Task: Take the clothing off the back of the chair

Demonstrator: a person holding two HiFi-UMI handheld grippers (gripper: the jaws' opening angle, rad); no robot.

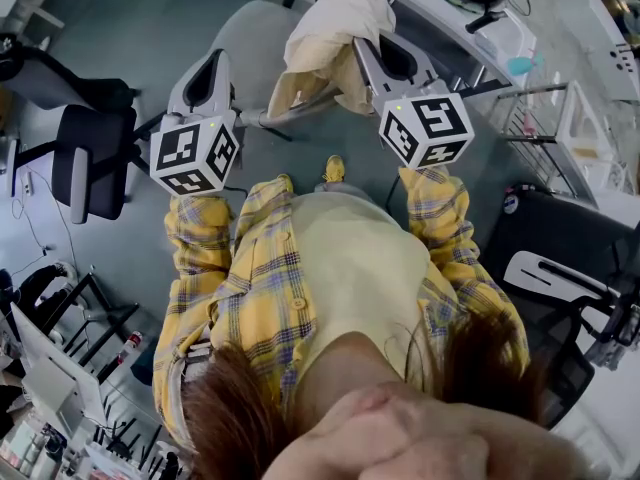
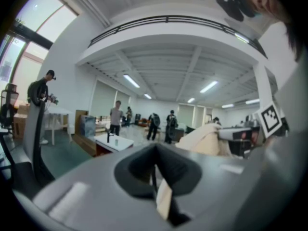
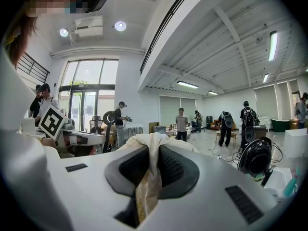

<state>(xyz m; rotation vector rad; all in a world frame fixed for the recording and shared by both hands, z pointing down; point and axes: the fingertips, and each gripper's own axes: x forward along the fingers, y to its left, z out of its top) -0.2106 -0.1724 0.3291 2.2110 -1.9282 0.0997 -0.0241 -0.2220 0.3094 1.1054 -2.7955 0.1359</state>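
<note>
Your right claw (image 3: 153, 153) is clenched on a fold of the cream clothing (image 1: 335, 28). The cloth is pinched thin between the pads and heaps up just past the tips. Only a narrow bite is caught, so a sharp tug could slide it out and drop the whole bundle to the floor. Your left claw (image 2: 155, 162) is closed too, with a pale sliver low between its jaws, but I cannot tell whether that is cloth or part of the claw. Treat the right claw as your only sure hold. In the head view the clothing hangs bunched at the right claw's tip, right beside the grey chair (image 1: 250, 38). I cannot make out whether its lower folds are free of the chair or draped on it. If a sleeve or hem is hooked there, pulling straight back would likely drag or tip the chair, or strip the cloth from your pinch. Lifting first seems safer. Just beyond the bundle stands a white desk (image 1: 440, 18) with black headphones (image 3: 255, 159) and loose cable. A wide swing to your right could sweep trailing cloth across them and snag the cable. Your own feet are directly under the load, so a dropped tail could end up underfoot.
</note>
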